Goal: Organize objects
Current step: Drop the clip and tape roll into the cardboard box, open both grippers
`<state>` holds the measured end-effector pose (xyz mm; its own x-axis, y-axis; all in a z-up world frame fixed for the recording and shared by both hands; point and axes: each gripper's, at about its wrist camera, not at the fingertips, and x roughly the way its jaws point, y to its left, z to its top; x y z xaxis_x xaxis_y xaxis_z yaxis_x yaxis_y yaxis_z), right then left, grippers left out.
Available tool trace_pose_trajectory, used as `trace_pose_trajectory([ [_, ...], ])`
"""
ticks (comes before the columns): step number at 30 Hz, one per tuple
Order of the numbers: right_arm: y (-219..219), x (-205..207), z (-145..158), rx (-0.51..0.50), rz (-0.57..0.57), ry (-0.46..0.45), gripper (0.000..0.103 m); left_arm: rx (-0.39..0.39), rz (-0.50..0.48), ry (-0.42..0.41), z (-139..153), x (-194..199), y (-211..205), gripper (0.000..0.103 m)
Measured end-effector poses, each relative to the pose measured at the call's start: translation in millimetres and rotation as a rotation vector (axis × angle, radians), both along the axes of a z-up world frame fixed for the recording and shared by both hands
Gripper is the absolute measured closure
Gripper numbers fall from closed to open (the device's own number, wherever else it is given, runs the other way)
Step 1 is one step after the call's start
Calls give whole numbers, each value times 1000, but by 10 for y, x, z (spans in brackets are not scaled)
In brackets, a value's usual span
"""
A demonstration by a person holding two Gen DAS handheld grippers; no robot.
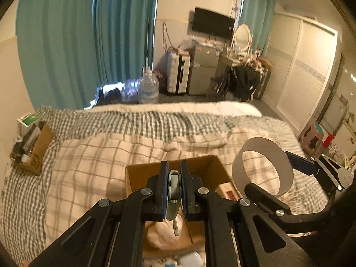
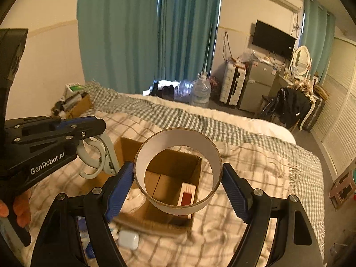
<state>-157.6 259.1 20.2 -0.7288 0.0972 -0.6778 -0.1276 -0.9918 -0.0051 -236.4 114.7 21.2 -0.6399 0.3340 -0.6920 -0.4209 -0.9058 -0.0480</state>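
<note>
Your right hand-held gripper (image 2: 178, 191) is clamped across a cardboard ring (image 2: 178, 171), hovering over the open cardboard box (image 2: 169, 213) on the bed (image 2: 255, 166). Lower it level so it clears the box walls. Your left hand-held gripper (image 1: 174, 187) is clamped on a grey-green carabiner-like clip (image 1: 174, 191) (exact type unclear), close beside; keep them apart. A red-and-white packet (image 2: 188, 194) already lies inside the box.

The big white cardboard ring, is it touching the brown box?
Apart. In the right wrist view the white cardboard ring hangs between the right gripper fingers above the open brown cardboard box.
</note>
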Motion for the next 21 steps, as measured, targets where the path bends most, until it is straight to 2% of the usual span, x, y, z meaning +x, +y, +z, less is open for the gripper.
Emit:
trace_pose_trajectory([
  [3, 76, -265, -294, -11, 0, -48, 25, -23, -3, -22, -248, -244, 28, 93],
  [7, 112, -425, -579, -11, 1, -79, 25, -30, -6, -67, -485, -420, 21, 93],
  [10, 154, -466, -667, -26, -7, -82, 24, -30, -11, -60, -558, -433, -34, 92],
  [12, 147, -435, -654, 4, -29, -70, 17, -28, -8, -42, -532, -402, -56, 89],
  [13, 150, -406, -630, 14, -39, -64, 15, -26, -8, -40, -507, -382, -70, 85],
  [14, 159, -357, -584, 17, -48, -57, 15, -25, -8, -43, -480, -364, -87, 73],
  [15, 173, -325, -540, 14, -52, -53, 15, -23, -4, -43, -433, -317, -115, 56],
  [16, 181, -262, -475, 7, -59, -46, 15, -21, 2, -37, -381, -278, -143, 48],
  [17, 189, -200, -413, 3, -65, -38, 15, -17, 8, -20, -314, -212, -177, 42],
  [19, 191, -41, -251, 4, -77, -25, 14, -20, 8, 9, -173, -75, -218, 37],
  [21, 182, 132, -93, 20, -89, -13, 12, -39, 23, 37, -30, 95, -281, 20],
])
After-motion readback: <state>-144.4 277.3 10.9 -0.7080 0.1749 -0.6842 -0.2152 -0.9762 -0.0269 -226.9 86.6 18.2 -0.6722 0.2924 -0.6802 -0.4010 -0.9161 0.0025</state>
